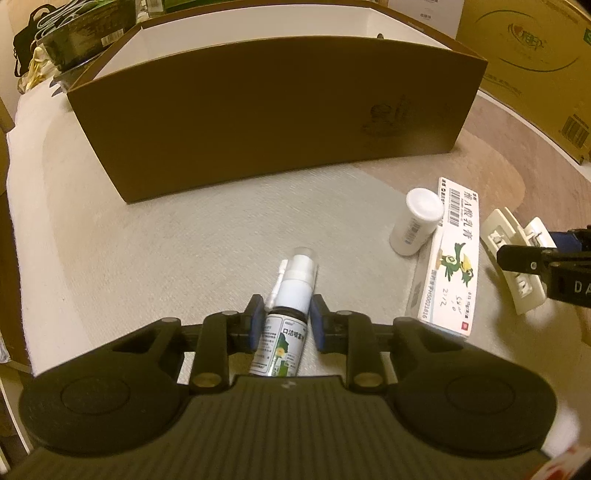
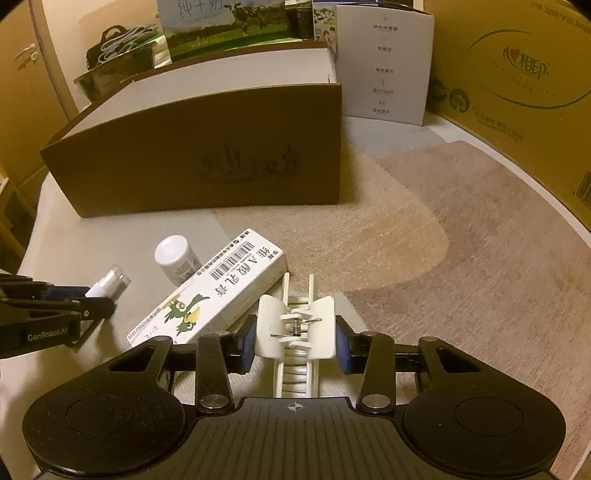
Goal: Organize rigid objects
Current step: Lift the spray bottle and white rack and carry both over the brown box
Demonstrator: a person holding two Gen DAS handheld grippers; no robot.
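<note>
My left gripper (image 1: 286, 323) is shut on a spray bottle (image 1: 286, 314) with a white nozzle and green label, lying on the grey cloth. My right gripper (image 2: 295, 341) is shut on a cream hair claw clip (image 2: 295, 325), its pads on the clip's two wings. A white pill bottle (image 1: 415, 225) lies beside a white medicine carton (image 1: 452, 254) with a green bird print, between the two grippers. They also show in the right wrist view, the bottle (image 2: 175, 258) and the carton (image 2: 210, 291). An open brown box (image 1: 258, 122) with white inside stands behind them.
A large yellow cardboard carton (image 2: 517, 92) stands at the right. A white folded card (image 2: 384, 66) and a milk carton box (image 2: 229, 26) stand behind the brown box (image 2: 203, 155). A dark bag (image 1: 66, 33) sits at the far left.
</note>
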